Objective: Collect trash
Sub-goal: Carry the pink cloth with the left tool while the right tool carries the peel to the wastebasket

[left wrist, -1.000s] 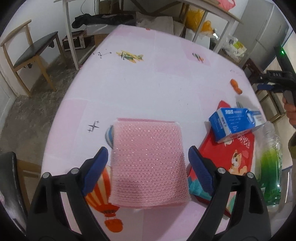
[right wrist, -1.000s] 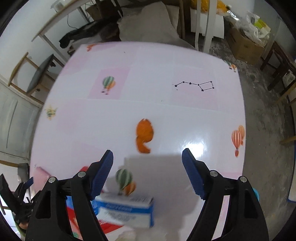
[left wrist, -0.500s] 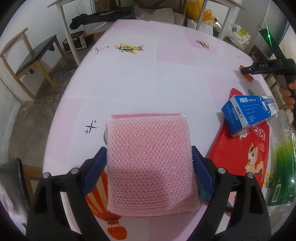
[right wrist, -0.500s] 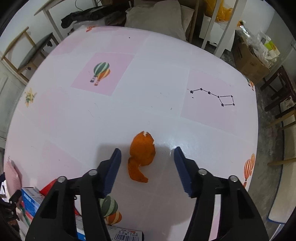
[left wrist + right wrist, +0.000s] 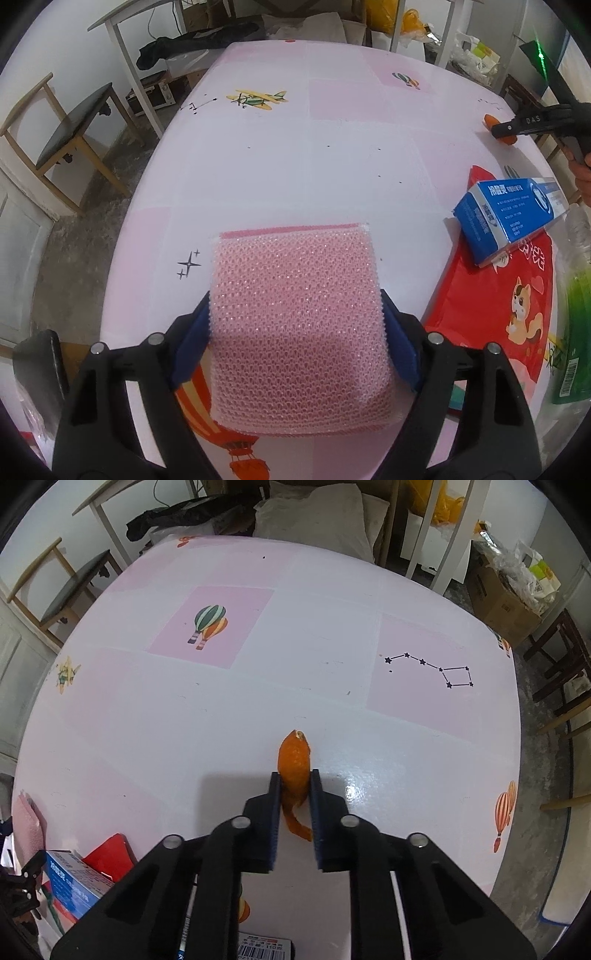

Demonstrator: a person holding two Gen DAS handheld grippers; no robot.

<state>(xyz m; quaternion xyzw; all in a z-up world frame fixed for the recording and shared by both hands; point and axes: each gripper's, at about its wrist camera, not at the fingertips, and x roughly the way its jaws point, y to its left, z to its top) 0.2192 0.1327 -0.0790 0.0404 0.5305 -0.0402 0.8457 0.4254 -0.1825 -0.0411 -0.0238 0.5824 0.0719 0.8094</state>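
Left wrist view: the left gripper (image 5: pixel 295 328) has its blue fingers (image 5: pixel 192 347) pressed against both sides of the pink mesh sponge (image 5: pixel 299 325), which lies flat near the table's (image 5: pixel 295 147) near edge. A blue box (image 5: pixel 513 218) rests on a red bag (image 5: pixel 498 314) toward the right edge.

Right wrist view: the right gripper (image 5: pixel 294 805) is clamped on the orange peel (image 5: pixel 294 764), toward the middle of the table (image 5: pixel 258 701), its tail curling between the fingers
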